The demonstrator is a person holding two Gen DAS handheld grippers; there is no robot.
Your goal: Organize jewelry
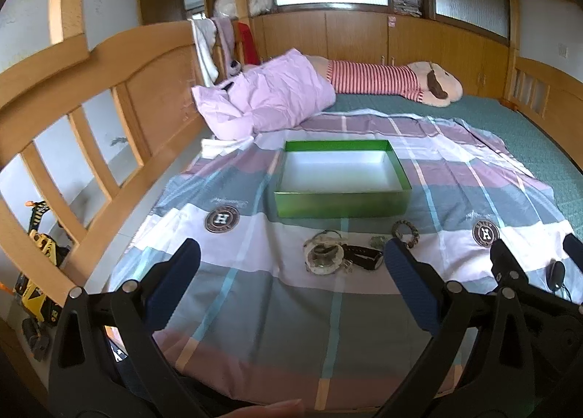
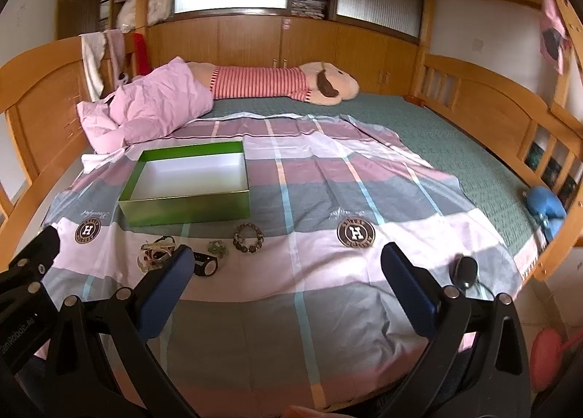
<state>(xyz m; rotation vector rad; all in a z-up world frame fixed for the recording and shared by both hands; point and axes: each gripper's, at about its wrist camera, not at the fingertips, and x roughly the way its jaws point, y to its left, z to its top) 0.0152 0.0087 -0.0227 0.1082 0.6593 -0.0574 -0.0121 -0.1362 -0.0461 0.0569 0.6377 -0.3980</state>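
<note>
An empty green box with a white inside sits on the plaid sheet; it also shows in the right wrist view. In front of it lies jewelry: a pale bangle cluster, a black watch, a small green piece and a beaded bracelet. My left gripper is open and empty, just short of the jewelry. My right gripper is open and empty, to the right of the jewelry.
A black computer mouse lies on the sheet at the right. A pink pillow and a striped plush toy lie at the far end. Wooden bed rails run along both sides. A blue object sits by the right rail.
</note>
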